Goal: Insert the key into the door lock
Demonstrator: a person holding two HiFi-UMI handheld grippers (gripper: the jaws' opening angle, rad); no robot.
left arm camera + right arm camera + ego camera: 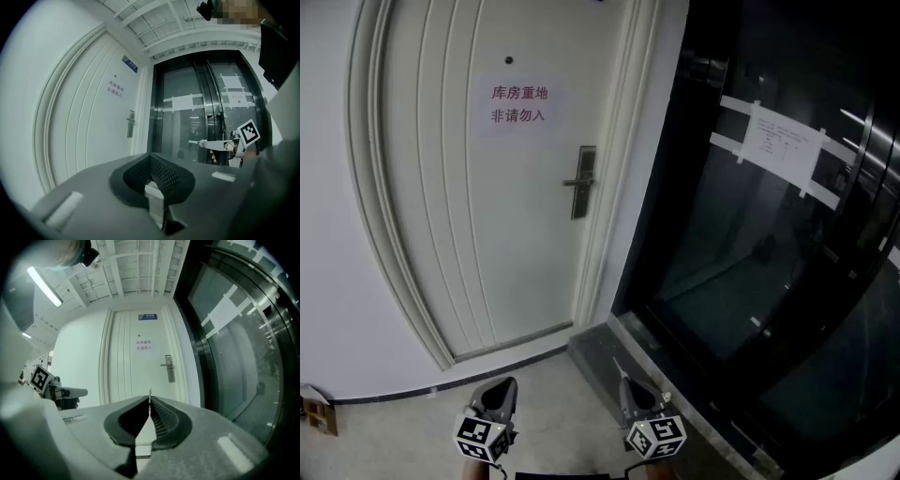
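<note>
Currently both grippers are held low and level in front of a closed white door (459,244), side by side and apart from each other, over a grey floor (548,394).

1. Right gripper (630,392): its jaws are clamped together on the key (150,393). Only a thin metal tip of the key shows, standing out past the closed black pads (161,420) in the right gripper view. The key is well apart from the door and touches nothing but the pads.

2. Left gripper (501,394): its jaws are pressed together with nothing between them, as the left gripper view shows. This gripper sits to the left of the right gripper and likewise points toward the door.

3. Door lock (581,181): a narrow upright metal plate with a lever handle pointing toward the door's middle, set near the door's right edge. In the right gripper view the lock sits above and slightly right of the key tip. The keyhole itself is too small to make out.

4. Surroundings: a paper sign (518,105) with red characters is fixed to the door, above and left of the lock. A small blue plate (148,317) sits above the door frame. Dark glass doors (750,281) stand just right of the door, with a paper sheet (783,148) taped across them.
</note>
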